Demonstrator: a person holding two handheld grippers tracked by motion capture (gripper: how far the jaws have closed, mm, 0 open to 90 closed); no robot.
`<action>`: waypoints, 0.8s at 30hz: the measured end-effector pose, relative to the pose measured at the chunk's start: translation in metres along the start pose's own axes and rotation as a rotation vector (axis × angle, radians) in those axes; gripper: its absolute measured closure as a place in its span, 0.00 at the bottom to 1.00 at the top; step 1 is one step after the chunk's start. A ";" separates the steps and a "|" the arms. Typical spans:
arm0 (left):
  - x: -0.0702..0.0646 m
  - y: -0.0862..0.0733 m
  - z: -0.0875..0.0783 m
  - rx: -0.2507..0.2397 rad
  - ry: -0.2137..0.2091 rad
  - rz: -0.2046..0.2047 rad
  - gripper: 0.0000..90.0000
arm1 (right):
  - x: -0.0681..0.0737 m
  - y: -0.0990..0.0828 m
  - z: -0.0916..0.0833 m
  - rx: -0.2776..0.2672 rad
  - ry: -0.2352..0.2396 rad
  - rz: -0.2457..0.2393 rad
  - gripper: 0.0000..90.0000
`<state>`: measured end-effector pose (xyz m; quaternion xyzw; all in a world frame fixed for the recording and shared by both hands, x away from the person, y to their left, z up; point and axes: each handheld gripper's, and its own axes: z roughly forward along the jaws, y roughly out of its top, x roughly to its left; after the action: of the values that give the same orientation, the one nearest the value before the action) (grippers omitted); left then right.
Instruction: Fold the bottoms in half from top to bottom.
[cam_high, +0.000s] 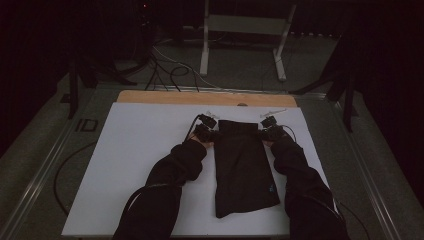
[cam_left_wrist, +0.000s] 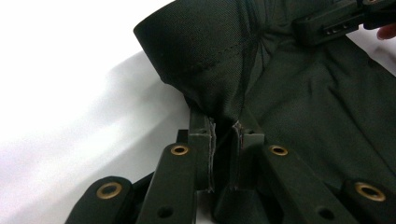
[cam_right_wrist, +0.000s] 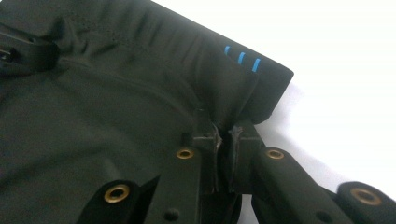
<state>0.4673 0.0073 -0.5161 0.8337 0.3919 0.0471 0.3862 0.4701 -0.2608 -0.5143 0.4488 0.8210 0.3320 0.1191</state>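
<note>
Pinching the dark garment (cam_high: 243, 165) at its far end, we hold one corner in each tool. The garment, folded into a long strip, lies on the white sheet (cam_high: 130, 170) that covers the table, running from the near edge of the sheet toward its far edge, roughly at the sheet's middle.

Our left gripper (cam_high: 206, 131) sits at the garment's far left corner; in the left gripper view its jaws are narrow and clamped on a gathered fold of the cloth (cam_left_wrist: 219, 70). Our right gripper (cam_high: 269, 131) sits at the garment's far right corner, and in the right gripper view its jaws are likewise nearly closed, biting the fabric just beside three small blue marks (cam_right_wrist: 241, 57).

What could go wrong from here, as we judge it: each bite takes only a thin pleat near the hem, so a quick lift could let the cloth slip out of one grip, leaving the garment hanging from a single corner. We cannot tell how many layers each gripper has caught; if only the top layer is held, the fold may open as we raise it. Pulling the two corners unevenly would skew the strip across the white sheet.

As for containers, we see none on the sheet near the garment.
</note>
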 end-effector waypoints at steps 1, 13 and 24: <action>0.000 0.000 -0.001 0.002 -0.001 0.003 0.91 | 0.000 0.000 0.000 -0.005 -0.001 -0.001 0.94; 0.004 0.014 -0.012 -0.032 -0.003 0.018 0.92 | 0.001 0.009 -0.010 -0.067 -0.041 -0.017 0.95; 0.000 0.023 -0.023 -0.079 -0.026 0.052 0.92 | 0.004 0.014 -0.033 -0.136 -0.031 -0.028 0.95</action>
<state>0.4725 0.0125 -0.4843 0.8282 0.3630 0.0618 0.4225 0.4606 -0.2671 -0.4801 0.4334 0.8008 0.3783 0.1666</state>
